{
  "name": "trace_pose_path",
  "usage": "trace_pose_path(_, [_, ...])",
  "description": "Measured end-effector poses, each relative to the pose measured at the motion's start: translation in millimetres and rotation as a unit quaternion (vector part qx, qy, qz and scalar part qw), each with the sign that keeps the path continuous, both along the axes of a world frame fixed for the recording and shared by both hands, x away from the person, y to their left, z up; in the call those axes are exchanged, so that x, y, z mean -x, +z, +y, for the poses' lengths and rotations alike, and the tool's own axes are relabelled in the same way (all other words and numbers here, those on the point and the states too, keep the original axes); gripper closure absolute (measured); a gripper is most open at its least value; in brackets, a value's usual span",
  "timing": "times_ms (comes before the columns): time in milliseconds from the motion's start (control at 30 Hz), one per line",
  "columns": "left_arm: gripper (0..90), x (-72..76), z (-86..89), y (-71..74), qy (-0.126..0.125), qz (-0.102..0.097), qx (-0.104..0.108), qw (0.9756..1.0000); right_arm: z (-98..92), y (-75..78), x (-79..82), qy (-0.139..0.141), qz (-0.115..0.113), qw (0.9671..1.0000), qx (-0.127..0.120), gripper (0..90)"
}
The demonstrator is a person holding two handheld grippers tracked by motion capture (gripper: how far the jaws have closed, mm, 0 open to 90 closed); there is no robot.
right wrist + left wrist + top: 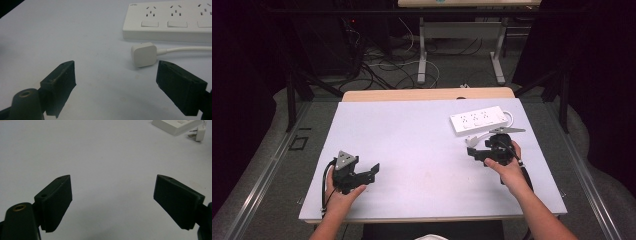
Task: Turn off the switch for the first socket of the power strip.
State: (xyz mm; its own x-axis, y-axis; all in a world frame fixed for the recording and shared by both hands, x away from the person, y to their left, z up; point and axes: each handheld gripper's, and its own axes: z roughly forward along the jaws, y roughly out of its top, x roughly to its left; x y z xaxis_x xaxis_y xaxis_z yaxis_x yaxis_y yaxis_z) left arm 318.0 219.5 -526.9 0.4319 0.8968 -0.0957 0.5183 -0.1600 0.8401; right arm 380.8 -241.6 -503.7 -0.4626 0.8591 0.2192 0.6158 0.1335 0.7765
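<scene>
1. On the white table (412, 150), toward its far right corner, lies a white power strip (478, 120) with three sockets, each with its own switch.
2. Just in front of the strip lies a white plug (143, 54) on a white cord (185, 49), flat on the table and apart from the strip's near edge.
3. Right gripper (116, 82): held in the right hand (507, 170) just short of the strip. Its jaws stand wide apart with nothing between them. The plug lies just ahead of them, nearer the right jaw, untouched.
4. Left gripper (112, 202): held in the left hand (339, 192) near the table's front left, well apart from the strip and plug. In its own view the jaws stand wide apart over bare table, gripping nothing.
5. From the left gripper view the strip and the plug, prongs showing, sit far off at the top right corner.
6. Beyond the table, cables lie on the floor (452, 70) around the legs of another desk (462, 4).
</scene>
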Motion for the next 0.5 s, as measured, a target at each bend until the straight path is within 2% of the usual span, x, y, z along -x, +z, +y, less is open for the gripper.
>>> trace_pose_path(167, [15.0, -0.3, 0.2, -0.3, -0.001, 0.001, -0.001, 1.0, -0.5, -1.4, 5.7, 0.002, -0.004, 0.9997, 0.022, 15.4])
trace_pose_path(400, [15.0, -0.3, -0.1, -0.4, -0.001, 0.004, -0.003, 1.0, -5.1, -5.4, 10.8, 0.004, 0.001, 0.9996, 0.028, 15.6])
trace_pose_path(500, [15.0, -0.5, -0.2, -0.7, 0.0, 0.004, -0.003, 1.0, -7.6, -8.7, 11.6, 0.001, 0.009, 0.9997, 0.021, 15.8])
